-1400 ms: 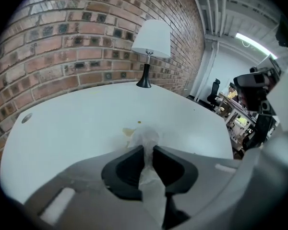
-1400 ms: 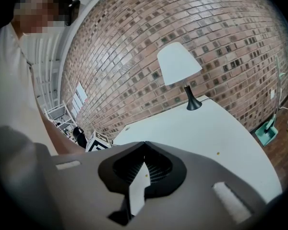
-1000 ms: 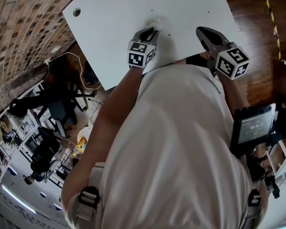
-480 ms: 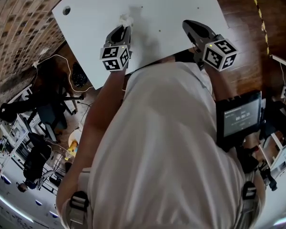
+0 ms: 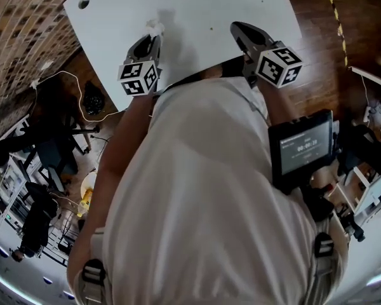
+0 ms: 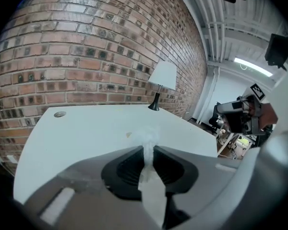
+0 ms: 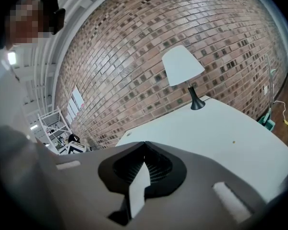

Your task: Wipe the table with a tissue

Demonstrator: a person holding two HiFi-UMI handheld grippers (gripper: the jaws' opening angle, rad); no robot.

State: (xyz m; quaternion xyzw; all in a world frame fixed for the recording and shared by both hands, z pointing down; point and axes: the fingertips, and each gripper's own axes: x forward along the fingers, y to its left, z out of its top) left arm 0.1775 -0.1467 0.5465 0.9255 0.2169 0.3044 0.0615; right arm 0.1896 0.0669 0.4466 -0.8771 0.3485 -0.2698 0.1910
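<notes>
Evidently mid-wipe, the left gripper (image 5: 153, 35) pinches a crumpled tissue (image 5: 155, 25) so that its wad projects beyond the jaws toward the white table (image 5: 203, 5), while the right gripper (image 5: 238, 29), jaws pressed together on nothing, hovers aside, leaving the surface free.

One white table (image 5: 241, 5) across the top of the head view, with one round hole (image 5: 83, 2) at upper left. Two grippers: left gripper (image 5: 155, 35) and right gripper (image 5: 236, 27), each with one marker cube (image 5: 139, 77). One tissue (image 5: 155, 25), one lamp (image 6: 162, 75), and one screen (image 5: 303, 148) at right.
</notes>
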